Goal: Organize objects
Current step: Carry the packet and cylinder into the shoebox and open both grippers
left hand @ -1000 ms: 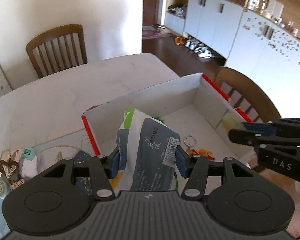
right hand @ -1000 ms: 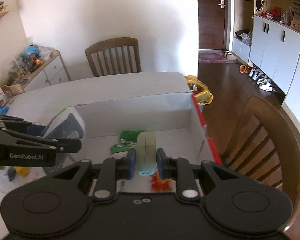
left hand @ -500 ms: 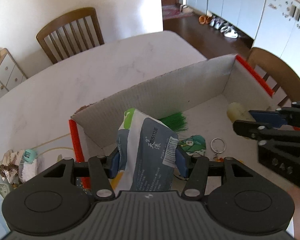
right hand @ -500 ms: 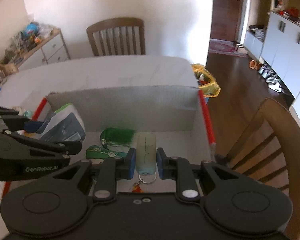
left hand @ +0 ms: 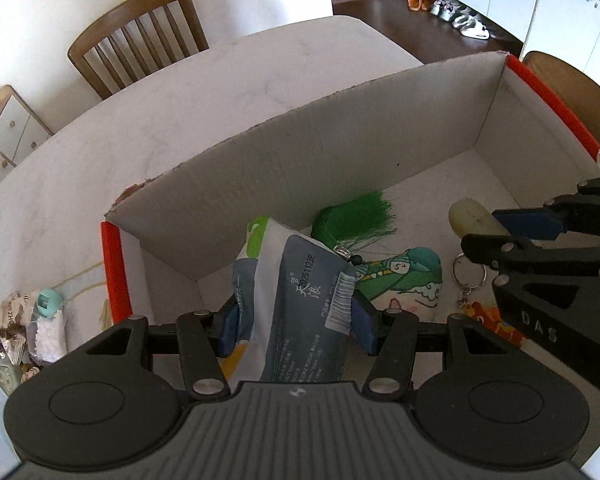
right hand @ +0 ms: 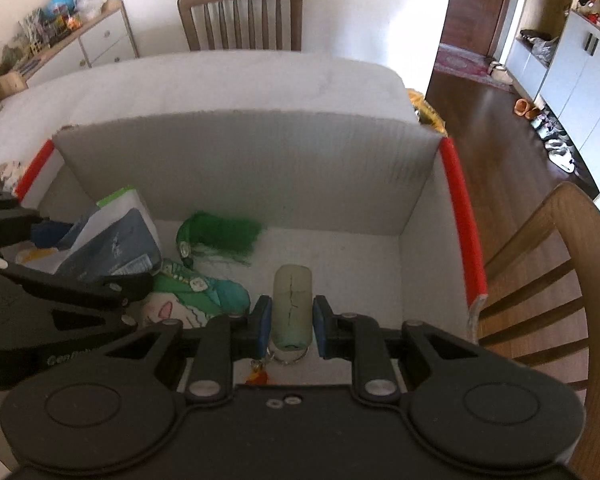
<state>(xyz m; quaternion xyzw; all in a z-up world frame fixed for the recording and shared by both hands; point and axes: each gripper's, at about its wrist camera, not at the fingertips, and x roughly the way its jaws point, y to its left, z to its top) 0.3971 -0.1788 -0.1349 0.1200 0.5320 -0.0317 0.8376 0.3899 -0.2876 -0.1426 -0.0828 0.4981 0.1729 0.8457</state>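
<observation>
An open cardboard box (left hand: 340, 152) with red edge strips stands on the white table. My left gripper (left hand: 296, 320) is shut on a blue-grey tissue pack (left hand: 300, 300) and holds it over the box's left part. In the right wrist view the same pack (right hand: 116, 240) shows at the left. My right gripper (right hand: 291, 320) is shut on a pale green cylinder (right hand: 292, 300) over the box floor, right of centre. The left wrist view shows that cylinder (left hand: 466, 216) at the right, in the right gripper (left hand: 484, 230).
On the box floor (right hand: 360, 264) lie a green tassel (left hand: 356, 220), a green cartoon pouch (left hand: 404, 276), a key ring (left hand: 468, 270) and an orange charm (left hand: 496, 320). Small trinkets (left hand: 40, 320) sit on the table left of the box. Wooden chairs (right hand: 560, 260) stand around the table.
Both grippers have sunk toward the box and tipped further down, so more of the box floor shows. Each still holds its object the same way.
</observation>
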